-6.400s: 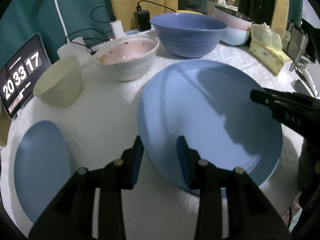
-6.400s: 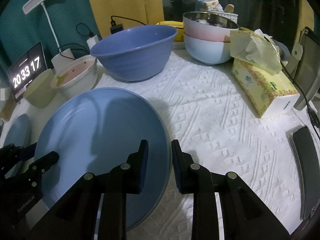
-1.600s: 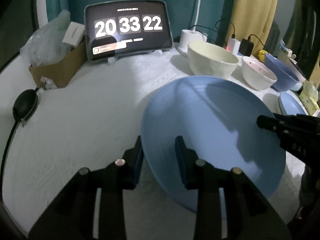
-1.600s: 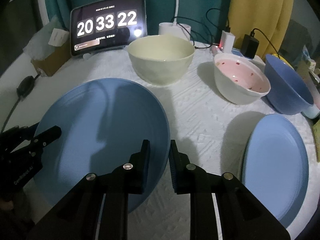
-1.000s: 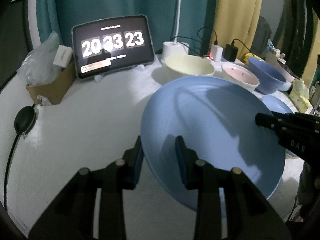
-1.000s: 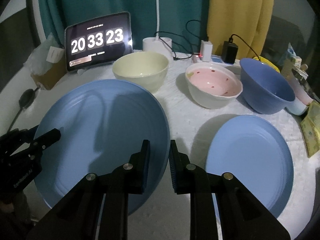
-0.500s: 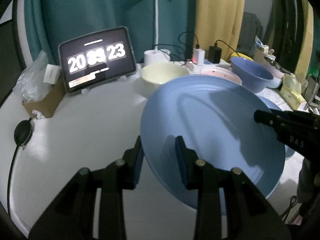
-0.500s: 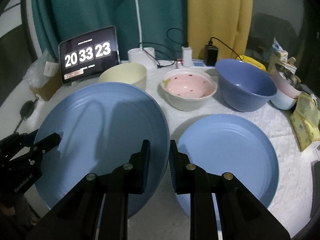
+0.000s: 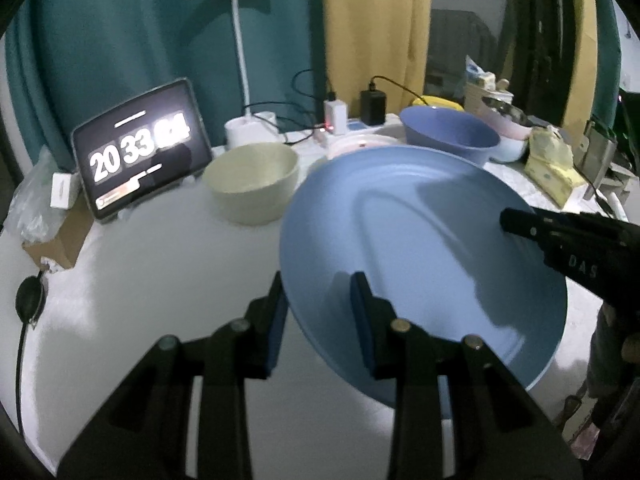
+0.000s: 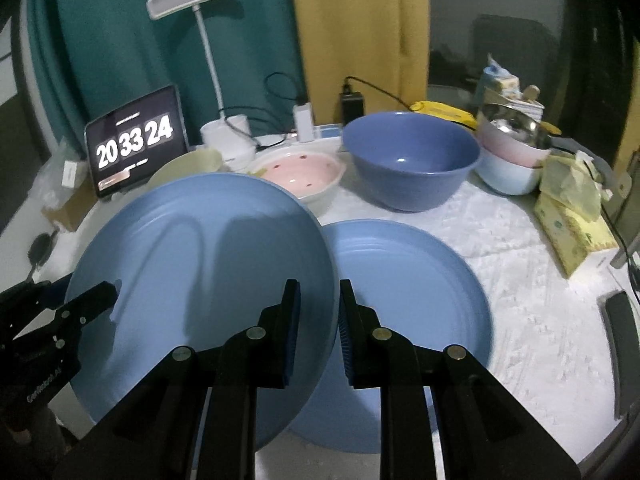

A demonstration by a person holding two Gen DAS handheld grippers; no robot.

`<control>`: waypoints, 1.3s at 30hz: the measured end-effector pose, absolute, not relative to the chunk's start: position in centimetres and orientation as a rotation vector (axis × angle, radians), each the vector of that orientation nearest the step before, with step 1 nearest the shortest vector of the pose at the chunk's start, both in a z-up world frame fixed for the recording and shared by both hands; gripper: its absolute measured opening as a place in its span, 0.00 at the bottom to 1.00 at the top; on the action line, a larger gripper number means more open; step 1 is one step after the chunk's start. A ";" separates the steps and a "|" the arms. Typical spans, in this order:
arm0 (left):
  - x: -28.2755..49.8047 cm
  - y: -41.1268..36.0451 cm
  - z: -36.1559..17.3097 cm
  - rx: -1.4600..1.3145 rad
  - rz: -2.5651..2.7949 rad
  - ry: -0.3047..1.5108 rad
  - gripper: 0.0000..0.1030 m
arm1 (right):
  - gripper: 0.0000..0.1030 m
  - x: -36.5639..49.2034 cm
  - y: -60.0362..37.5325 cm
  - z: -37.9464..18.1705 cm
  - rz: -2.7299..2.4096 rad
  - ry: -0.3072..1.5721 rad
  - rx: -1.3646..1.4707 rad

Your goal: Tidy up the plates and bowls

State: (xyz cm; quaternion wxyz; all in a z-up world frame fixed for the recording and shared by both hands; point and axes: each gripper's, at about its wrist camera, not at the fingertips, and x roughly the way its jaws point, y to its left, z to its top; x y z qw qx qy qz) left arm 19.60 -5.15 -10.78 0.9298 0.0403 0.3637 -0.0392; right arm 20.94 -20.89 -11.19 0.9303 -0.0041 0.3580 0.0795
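Note:
Both grippers hold a large blue plate (image 9: 420, 240), also seen in the right wrist view (image 10: 200, 272), lifted above the table. My left gripper (image 9: 318, 316) is shut on its near-left rim. My right gripper (image 10: 318, 324) is shut on its right rim and shows in the left wrist view (image 9: 520, 222) too. A second blue plate (image 10: 408, 280) lies flat on the table, just right of and below the held plate. Behind stand a cream bowl (image 9: 252, 176), a white bowl with a pink inside (image 10: 304, 174) and a blue bowl (image 10: 412, 160).
A clock tablet (image 10: 136, 140) and a lamp base (image 10: 228, 136) with cables stand at the back left. Stacked pastel bowls (image 10: 512, 160) and a tissue pack (image 10: 572, 208) are at the right. A dark phone (image 10: 624, 332) lies near the right edge.
Both grippers have carried the held plate rightwards and higher. The second blue plate on the table now lies closer, partly under the held plate's right rim.

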 end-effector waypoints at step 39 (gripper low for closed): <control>24.2 -15.5 -14.7 0.161 -0.171 0.856 0.32 | 0.20 23.5 -31.6 -14.3 0.081 0.800 0.085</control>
